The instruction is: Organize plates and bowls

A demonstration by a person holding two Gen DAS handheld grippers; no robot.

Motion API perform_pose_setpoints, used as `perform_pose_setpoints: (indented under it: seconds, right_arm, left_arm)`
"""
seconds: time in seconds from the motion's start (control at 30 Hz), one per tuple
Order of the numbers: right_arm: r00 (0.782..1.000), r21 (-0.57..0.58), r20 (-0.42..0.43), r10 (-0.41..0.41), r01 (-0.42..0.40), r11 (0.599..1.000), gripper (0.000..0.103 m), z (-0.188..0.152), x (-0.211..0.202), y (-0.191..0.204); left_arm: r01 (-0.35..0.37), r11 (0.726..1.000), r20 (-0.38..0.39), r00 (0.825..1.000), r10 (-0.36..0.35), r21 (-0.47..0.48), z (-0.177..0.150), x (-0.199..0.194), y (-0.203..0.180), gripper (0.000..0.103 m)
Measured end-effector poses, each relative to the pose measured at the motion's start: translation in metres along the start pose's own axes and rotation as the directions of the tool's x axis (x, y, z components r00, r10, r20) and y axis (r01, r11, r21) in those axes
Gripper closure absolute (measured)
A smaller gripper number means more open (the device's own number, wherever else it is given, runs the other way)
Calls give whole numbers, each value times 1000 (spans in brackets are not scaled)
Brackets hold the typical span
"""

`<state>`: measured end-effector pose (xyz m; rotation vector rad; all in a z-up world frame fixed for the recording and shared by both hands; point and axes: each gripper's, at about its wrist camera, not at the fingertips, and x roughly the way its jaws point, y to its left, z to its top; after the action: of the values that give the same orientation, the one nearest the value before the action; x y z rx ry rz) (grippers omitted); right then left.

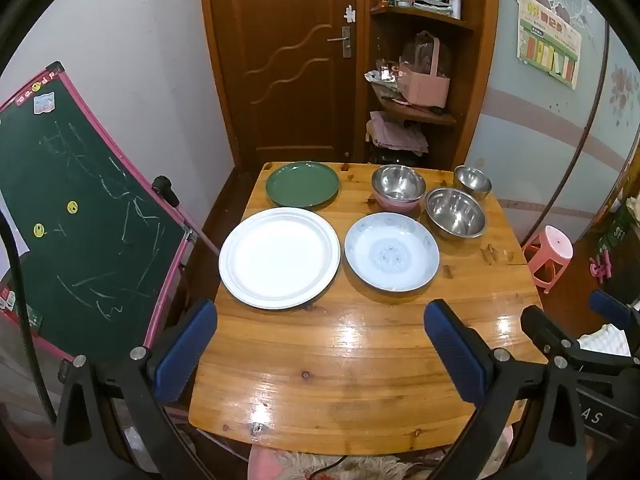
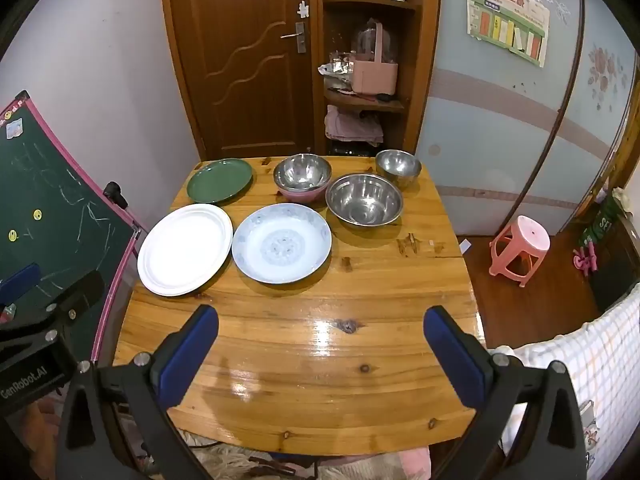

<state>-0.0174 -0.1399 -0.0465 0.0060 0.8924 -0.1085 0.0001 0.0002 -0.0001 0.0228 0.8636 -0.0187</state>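
your left gripper (image 1: 320, 352): blue pads spread wide, nothing between, hanging over bare near part of wooden table (image 1: 340, 380), tilted down toward dishes. your right gripper (image 2: 320, 352): same, pads wide apart, empty. ahead: white plate (image 1: 279, 257) and blue patterned bowl (image 1: 391, 251) side by side, mouths up. behind: green plate (image 1: 303, 183), steel bowl nested in pink bowl (image 1: 396, 204), large steel bowl (image 1: 455, 212), small steel bowl (image 1: 473, 182). round things, no long axis.

Left gripper (image 1: 320, 354) jaws wide, empty, above table (image 1: 360, 380); white plate (image 1: 279, 257) beside patterned bowl (image 1: 391, 251).
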Motion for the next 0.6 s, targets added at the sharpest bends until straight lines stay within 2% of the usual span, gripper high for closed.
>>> perform_pose_setpoints:
  seconds: [0.6]
  right_arm:
    - [1000, 8, -10, 5, -5, 1000, 0, -5, 4, -3]
  left_arm:
    - [0, 1000, 0, 1000, 0, 10, -5, -1, -1, 1]
